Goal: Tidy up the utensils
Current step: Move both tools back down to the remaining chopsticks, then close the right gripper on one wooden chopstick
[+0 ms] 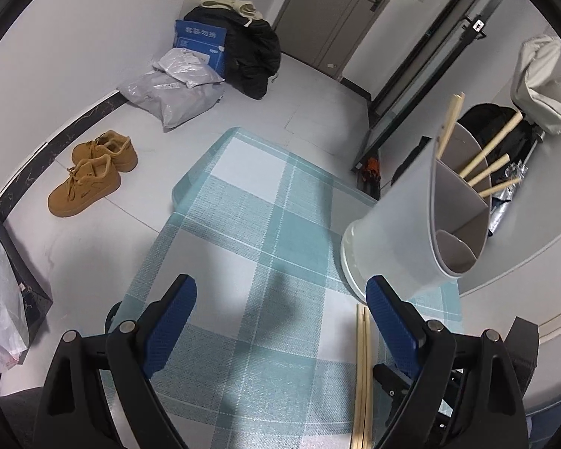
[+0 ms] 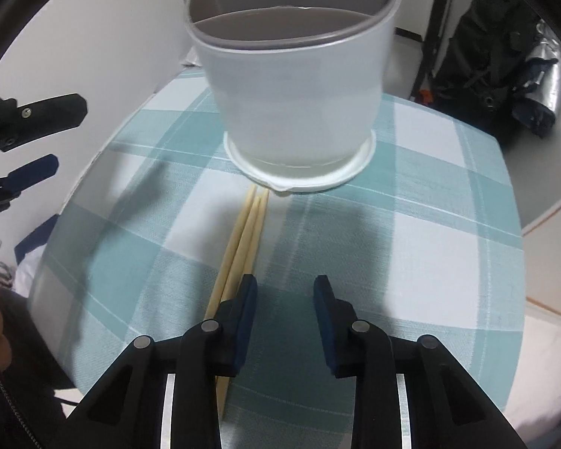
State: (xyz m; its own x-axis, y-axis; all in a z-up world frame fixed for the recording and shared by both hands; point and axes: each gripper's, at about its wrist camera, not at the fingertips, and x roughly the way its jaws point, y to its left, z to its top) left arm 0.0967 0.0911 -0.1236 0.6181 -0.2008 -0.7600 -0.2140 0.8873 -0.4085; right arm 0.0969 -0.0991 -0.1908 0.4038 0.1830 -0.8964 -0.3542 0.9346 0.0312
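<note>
Now my right claw [image 2: 285, 301] narrows, gripping nothing, beside the chopsticks [image 2: 239, 247] at lower centre, bound for the holder [image 2: 295, 104]; my left claw [image 1: 280, 321] gapes idle.

I see white Chinese writing on a blue box [image 1: 200, 43] that leans on the wall, but I can only guess at the signs. White bags [image 1: 185, 71] beside it have small labels, too tiny for me to read.

The worktop [image 2: 411, 232] wears a teal-checked cloth. On it stands a white utensil holder [image 2: 299, 97]. Bamboo chopsticks [image 2: 243, 239] lie beside its base.
</note>
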